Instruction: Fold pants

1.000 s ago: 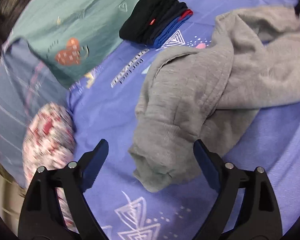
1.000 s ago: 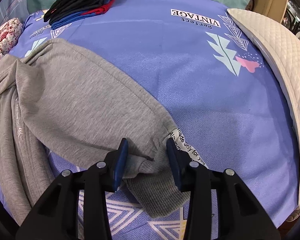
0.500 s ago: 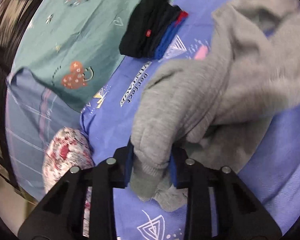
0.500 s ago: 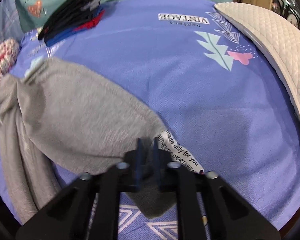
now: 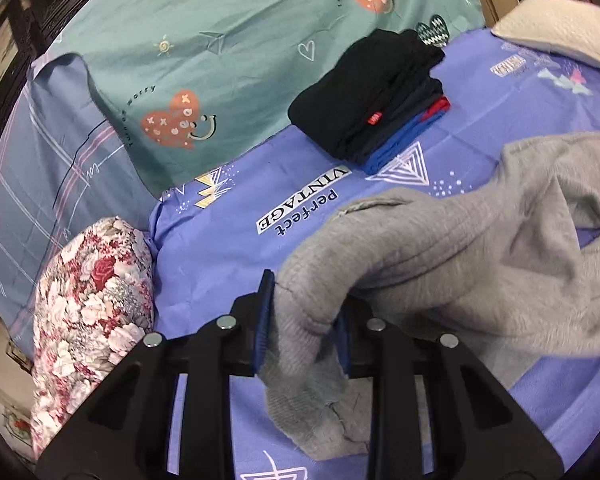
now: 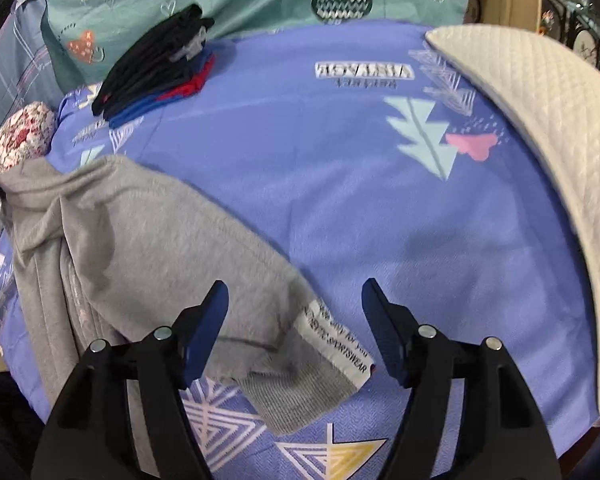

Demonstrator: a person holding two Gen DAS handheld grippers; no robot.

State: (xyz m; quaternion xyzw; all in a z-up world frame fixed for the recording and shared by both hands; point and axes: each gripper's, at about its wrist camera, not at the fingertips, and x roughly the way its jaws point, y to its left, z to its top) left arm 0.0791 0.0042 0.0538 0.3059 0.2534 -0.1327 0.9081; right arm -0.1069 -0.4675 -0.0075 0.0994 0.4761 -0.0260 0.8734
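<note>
Grey sweatpants [image 5: 440,248] lie rumpled on a purple printed bedsheet [image 5: 228,256]. My left gripper [image 5: 302,328] is shut on a bunched cuffed end of the pants and holds it lifted above the sheet. In the right wrist view the pants [image 6: 140,240] stretch left, with a ribbed cuff and a white printed label [image 6: 336,352] lying on the sheet. My right gripper [image 6: 296,320] is open, its jaws wide apart over that cuff end, holding nothing.
A stack of folded dark, blue and red clothes [image 5: 372,96] sits at the back of the sheet, also in the right wrist view [image 6: 156,68]. A floral cushion [image 5: 92,304] lies left. A teal blanket [image 5: 228,40] is behind. A white quilted pillow [image 6: 540,152] is right.
My left gripper closed on the pants end and lifted it. My right gripper closed on the cuff, then opened wide and let it go onto the sheet.
</note>
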